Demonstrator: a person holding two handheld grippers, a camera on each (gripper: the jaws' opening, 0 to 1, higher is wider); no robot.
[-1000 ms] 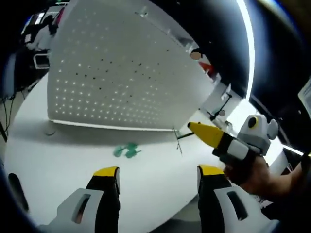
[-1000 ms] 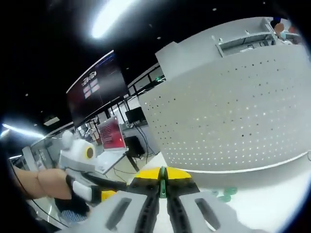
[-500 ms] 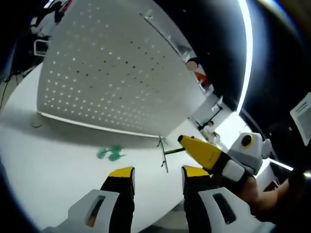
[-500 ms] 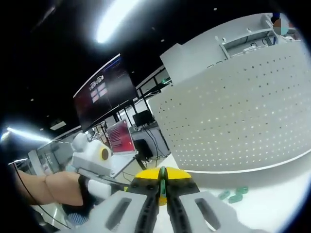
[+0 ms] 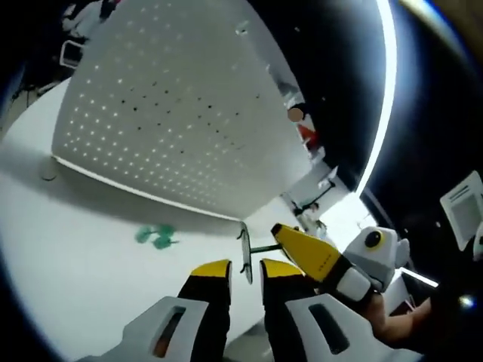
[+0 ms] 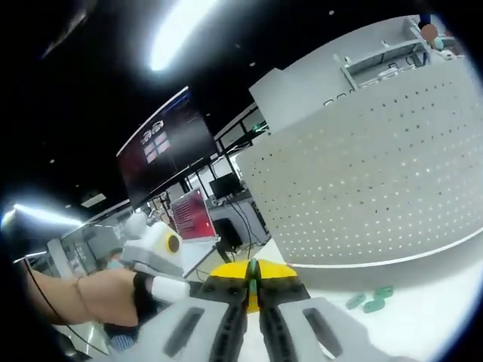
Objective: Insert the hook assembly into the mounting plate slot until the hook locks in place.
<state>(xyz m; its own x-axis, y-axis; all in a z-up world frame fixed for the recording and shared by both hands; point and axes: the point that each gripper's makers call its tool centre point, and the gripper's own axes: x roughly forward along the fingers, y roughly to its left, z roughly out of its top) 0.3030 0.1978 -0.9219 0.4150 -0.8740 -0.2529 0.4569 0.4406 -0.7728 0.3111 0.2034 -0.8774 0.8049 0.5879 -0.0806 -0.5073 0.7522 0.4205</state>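
A lab or tech workshop with an office feel: a white worktable [image 5: 68,249] carries a big white perforated panel [image 5: 173,128] standing upright, long strip lights [image 6: 177,30] glow on a dark ceiling, and behind sit a wall screen [image 6: 162,143], a monitor [image 6: 225,183] and desks.

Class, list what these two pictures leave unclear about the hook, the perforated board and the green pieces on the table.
- Hook: left gripper view, thin and blurred; in the right gripper view the shut right hand-held gripper covers all but a green sliver.
- Perforated board: right gripper view, cut off at the right edge; which slot is meant is too small to tell.
- Green pieces: left gripper view, too small and blurred to identify.
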